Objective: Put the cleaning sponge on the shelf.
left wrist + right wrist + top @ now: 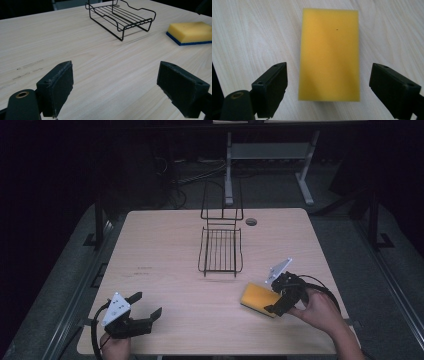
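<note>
A yellow sponge [257, 297] with a blue underside lies flat on the wooden table [165, 245], near its front right. My right gripper [274, 295] hovers over the sponge's right end, open. In the right gripper view the sponge [329, 52] has its near end between the wide-apart jaws of that gripper [328, 75], and neither pad touches it. My left gripper [146, 305] is at the front left corner, open, holding nothing. The left gripper view looks past its jaws [116, 75] at bare wood, with the sponge [191, 31] far off to the right.
A black wire rack [220, 251] with a tall upright back stands at the table's middle; it is also seen as the rack [120, 16]. Behind it is a round cable hole [251, 222]. Beyond the table are a desk frame [270, 150] and floor cables.
</note>
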Available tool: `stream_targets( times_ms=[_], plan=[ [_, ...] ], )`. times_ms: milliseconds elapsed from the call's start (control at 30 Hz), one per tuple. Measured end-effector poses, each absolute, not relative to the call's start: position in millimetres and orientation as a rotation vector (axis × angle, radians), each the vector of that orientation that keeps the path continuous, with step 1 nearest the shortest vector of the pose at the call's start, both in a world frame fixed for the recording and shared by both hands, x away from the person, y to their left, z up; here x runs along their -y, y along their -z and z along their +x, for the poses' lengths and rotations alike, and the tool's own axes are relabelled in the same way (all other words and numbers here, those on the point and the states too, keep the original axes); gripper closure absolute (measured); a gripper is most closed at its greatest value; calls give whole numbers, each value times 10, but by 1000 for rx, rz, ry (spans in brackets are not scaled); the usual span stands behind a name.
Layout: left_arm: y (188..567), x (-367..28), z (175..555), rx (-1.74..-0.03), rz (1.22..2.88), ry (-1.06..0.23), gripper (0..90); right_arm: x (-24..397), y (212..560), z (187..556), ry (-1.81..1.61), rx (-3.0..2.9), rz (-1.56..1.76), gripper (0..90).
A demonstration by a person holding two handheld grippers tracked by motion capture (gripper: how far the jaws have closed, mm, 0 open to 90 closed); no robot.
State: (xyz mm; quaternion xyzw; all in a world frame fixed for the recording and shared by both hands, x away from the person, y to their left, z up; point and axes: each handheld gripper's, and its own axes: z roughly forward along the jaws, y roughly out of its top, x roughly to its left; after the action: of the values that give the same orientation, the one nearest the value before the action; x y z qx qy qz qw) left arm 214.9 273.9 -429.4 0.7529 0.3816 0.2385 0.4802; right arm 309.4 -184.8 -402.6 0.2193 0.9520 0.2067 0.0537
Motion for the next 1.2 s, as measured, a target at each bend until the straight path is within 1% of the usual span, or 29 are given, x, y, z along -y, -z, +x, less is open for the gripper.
stream_targets(
  times_ms=[700, 1200],
  plan=[
    [4294, -2742, 2152, -930, 1836, -581, 129, 1675, 4187, 3269, -560, -2946, 663, 148],
    [4292, -2739, 2150, -929, 1833, -583, 130, 1618, 4266, 3297, -513, -2975, 661, 148]
  ],
)
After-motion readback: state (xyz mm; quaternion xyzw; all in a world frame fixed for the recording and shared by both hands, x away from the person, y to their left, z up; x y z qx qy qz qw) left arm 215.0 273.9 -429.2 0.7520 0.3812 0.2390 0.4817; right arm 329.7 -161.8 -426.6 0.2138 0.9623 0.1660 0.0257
